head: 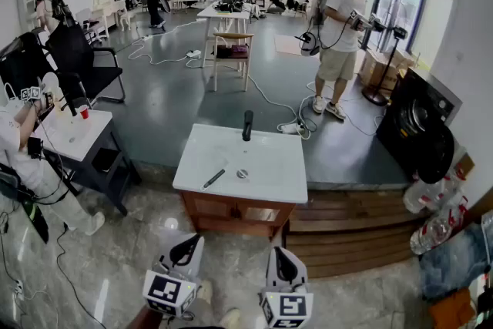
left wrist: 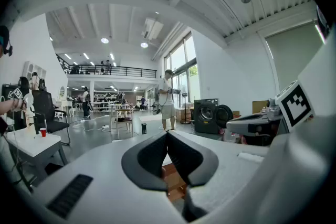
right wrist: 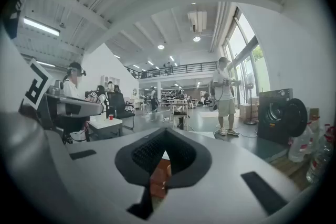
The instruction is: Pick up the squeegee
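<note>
A slim dark tool, apparently the squeegee (head: 213,179), lies on the white counter (head: 269,158) of a wooden cabinet, left of the round drain (head: 242,173) and in front of a black faucet (head: 247,125). My left gripper (head: 186,246) and right gripper (head: 284,263) hover low in the head view, well short of the cabinet, side by side. Both are shut and hold nothing. The left gripper (left wrist: 167,134) points almost level toward the counter (left wrist: 152,119). The right gripper (right wrist: 166,131) shows only the wooden cabinet front (right wrist: 159,178) behind its tips.
A standing person (head: 340,35) is beyond the counter, next to cables on the floor. A black washing machine (head: 420,127) stands right, with wooden steps (head: 347,231) and plastic bottles (head: 433,227) nearer. At left, a seated person (head: 23,158) is by a small white table (head: 73,136).
</note>
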Demonstrator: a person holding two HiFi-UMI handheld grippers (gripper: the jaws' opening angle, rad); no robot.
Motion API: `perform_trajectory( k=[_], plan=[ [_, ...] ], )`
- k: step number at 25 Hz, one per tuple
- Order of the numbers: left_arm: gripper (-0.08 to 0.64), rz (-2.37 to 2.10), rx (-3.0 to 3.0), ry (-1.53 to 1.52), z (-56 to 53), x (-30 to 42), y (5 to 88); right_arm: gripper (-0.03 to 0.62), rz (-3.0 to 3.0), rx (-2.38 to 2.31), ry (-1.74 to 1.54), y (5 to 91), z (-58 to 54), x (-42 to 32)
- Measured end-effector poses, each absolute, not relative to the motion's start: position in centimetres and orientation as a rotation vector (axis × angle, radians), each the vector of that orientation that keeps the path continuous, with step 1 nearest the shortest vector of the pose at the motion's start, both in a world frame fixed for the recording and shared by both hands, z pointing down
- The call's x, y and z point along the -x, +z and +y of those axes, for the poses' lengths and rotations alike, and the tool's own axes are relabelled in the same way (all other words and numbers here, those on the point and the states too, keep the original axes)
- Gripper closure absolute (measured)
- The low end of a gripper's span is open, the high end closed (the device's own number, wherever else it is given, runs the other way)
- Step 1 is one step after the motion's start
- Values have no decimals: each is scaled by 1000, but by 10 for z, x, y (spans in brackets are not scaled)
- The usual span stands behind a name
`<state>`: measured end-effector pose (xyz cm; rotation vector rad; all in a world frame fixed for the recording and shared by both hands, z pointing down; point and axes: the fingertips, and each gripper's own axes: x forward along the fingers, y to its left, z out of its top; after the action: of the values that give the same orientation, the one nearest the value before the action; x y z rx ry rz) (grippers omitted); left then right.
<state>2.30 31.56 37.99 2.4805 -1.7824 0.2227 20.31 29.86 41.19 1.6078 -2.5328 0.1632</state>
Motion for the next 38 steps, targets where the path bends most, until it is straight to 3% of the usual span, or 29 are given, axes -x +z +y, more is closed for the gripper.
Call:
perform_trajectory(
  k=[14, 38],
  plan=[
    [558, -1838, -2473, 202, 283, 20, 370, 595, -2556, -1573, 156, 409, 264, -165],
    [558, -1550, -2589, 268, 64, 133, 397, 595, -2377, -1790, 242, 409, 73, -45]
  ],
)
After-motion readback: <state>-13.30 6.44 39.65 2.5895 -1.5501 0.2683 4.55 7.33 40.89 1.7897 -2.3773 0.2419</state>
